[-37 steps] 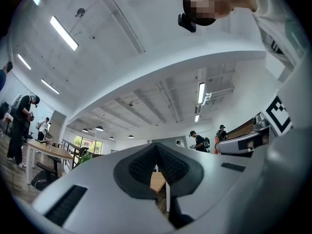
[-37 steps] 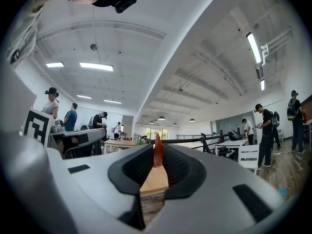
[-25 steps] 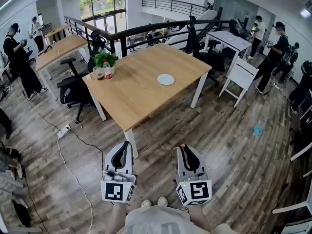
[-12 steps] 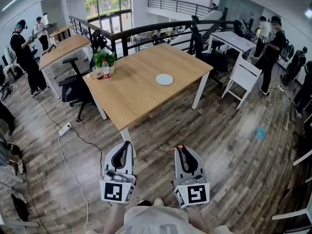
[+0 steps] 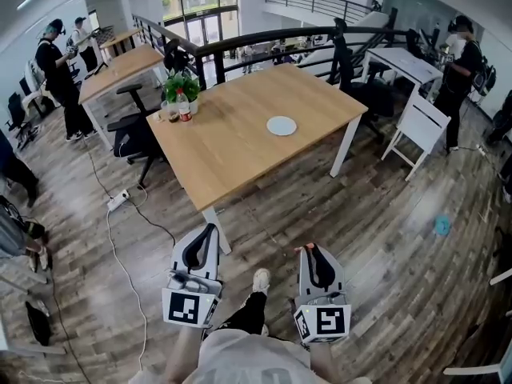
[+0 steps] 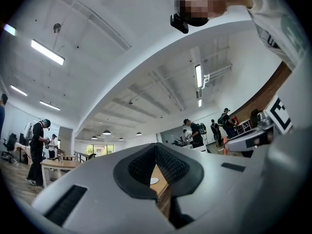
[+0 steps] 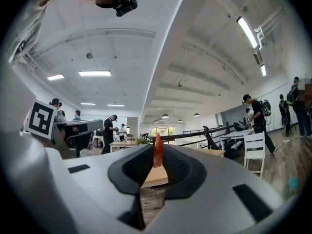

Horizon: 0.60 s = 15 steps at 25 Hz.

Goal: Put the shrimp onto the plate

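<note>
A small white plate [image 5: 282,126] lies on the wooden table [image 5: 232,146] ahead of me. My right gripper [image 5: 307,249] hangs low over the floor, well short of the table, shut on an orange shrimp [image 7: 158,151] whose tip pokes out between the jaws [image 5: 301,247]. My left gripper [image 5: 210,230] is beside it on the left, shut with nothing in it. In the left gripper view the plate [image 6: 153,181] shows as a small white spot past the closed pads.
A potted plant [image 5: 181,86], a red-labelled bottle [image 5: 183,107] and a glass [image 5: 170,114] stand at the table's far left corner. A black office chair [image 5: 132,134] and a power strip [image 5: 118,200] lie left of the table. White chair [image 5: 420,126] at right. Several people stand around.
The view has shifted: the table and plate now sit slightly further right and closer. One foot has stepped forward between the grippers. Both grippers stay shut, held the same way.
</note>
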Motion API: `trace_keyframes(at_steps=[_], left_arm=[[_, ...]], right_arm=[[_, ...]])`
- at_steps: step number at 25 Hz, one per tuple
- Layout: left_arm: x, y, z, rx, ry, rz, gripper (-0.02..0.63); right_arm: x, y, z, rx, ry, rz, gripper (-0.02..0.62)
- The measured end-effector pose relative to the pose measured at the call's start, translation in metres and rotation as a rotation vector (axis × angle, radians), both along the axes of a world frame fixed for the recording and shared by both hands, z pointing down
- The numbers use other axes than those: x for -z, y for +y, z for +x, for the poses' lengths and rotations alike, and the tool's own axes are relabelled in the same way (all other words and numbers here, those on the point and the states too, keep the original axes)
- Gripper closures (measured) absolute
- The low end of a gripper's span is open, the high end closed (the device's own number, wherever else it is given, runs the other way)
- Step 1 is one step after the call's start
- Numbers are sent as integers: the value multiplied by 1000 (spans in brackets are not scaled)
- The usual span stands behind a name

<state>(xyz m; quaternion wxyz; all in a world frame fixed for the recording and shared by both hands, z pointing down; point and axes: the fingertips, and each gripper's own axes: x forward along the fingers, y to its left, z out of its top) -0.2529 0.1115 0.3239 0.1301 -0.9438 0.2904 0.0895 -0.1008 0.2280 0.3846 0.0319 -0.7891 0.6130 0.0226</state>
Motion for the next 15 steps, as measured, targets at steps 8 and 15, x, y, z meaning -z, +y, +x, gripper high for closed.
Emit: trace_keyframes(at_steps=[8, 15], left_arm=[[-15, -42, 61, -48, 17, -34, 597], [-20, -102, 144, -48, 56, -67, 597]], right_arm=[[-2, -29, 50, -20, 42, -20, 531], [3, -88, 128, -5, 118, -57, 531]])
